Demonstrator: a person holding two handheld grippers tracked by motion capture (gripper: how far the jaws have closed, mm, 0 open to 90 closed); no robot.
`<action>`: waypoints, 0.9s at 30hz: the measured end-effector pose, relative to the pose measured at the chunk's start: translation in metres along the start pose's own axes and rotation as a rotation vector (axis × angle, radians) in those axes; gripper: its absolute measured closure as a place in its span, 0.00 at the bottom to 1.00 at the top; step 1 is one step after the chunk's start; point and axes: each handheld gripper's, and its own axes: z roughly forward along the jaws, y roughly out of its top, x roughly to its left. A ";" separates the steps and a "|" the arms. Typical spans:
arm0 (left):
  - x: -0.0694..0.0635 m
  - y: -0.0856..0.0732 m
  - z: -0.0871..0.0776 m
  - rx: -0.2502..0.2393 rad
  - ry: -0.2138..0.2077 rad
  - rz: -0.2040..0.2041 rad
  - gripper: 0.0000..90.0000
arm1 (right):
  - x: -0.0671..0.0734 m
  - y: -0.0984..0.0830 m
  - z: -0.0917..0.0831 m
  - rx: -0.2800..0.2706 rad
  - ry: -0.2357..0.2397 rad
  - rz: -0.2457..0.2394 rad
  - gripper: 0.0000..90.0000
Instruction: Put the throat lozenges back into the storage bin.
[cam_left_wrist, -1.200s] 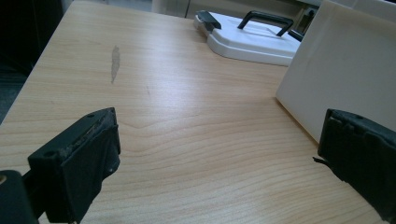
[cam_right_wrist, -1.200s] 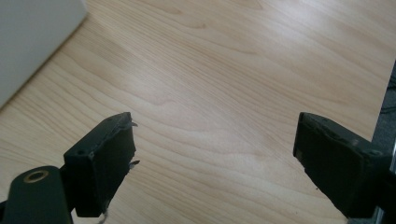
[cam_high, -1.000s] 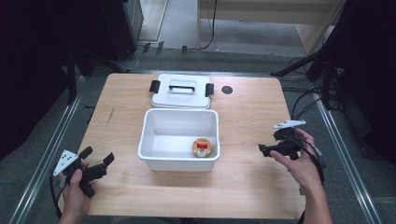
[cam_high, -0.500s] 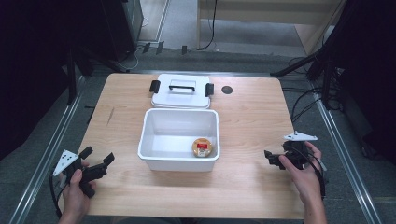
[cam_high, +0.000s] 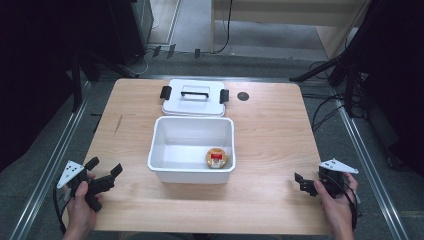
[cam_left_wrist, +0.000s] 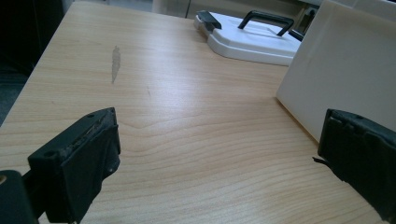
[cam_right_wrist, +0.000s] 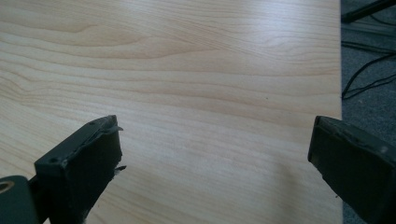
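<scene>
White box (cam_high: 191, 150) sits in the middle of the bench (cam_high: 270, 130), open at the top. From the high view we can look down into it and see a small round tin (cam_high: 217, 158) with a red and gold top, lying on the floor of the box at about 4 o'clock. The left tongs view lets us see just one plain white wall of the box (cam_left_wrist: 343, 65), at about 2 o'clock, so the tin is hidden there.

Past the box, at 12 o'clock on the bench, lies the white lid (cam_high: 194, 98) with a dark handle and a black clip at each end. It lies flat, just beside the far wall of the box. In the left tongs view we see the lid (cam_left_wrist: 254, 39) too, low and from the side, with its handle standing up. A small dark round spot (cam_high: 243, 96) is on the wood just to the right of the lid.

Our left tongs (cam_high: 104, 169) are at about 8 o'clock on the bench, held in the left hand (cam_high: 82, 202). Their jaws stand wide apart with bare wood between them. In their own view a grey scuff mark (cam_left_wrist: 115, 59) shows on the wood at 11 o'clock.

Our right tongs (cam_high: 302, 182) are at about 4 o'clock, near the bench edge, held in the right hand (cam_high: 337, 205). Their jaws are wide apart as well, with nothing in them. Their own view shows plain wood, with the bench edge and black cables (cam_right_wrist: 366, 84) on the grey floor at 2 o'clock.

Both tongs are well apart from the box.
</scene>
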 end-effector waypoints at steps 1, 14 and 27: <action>0.000 0.000 0.000 0.002 -0.001 0.000 0.00 | -0.001 -0.004 -0.004 -0.018 -0.005 0.000 0.03; 0.000 0.000 0.000 0.002 -0.002 -0.001 0.00 | -0.012 -0.029 -0.026 -0.111 0.005 0.073 0.03; 0.001 0.001 0.002 0.017 -0.005 -0.009 0.00 | -0.019 -0.038 -0.030 -0.224 -0.003 0.159 0.03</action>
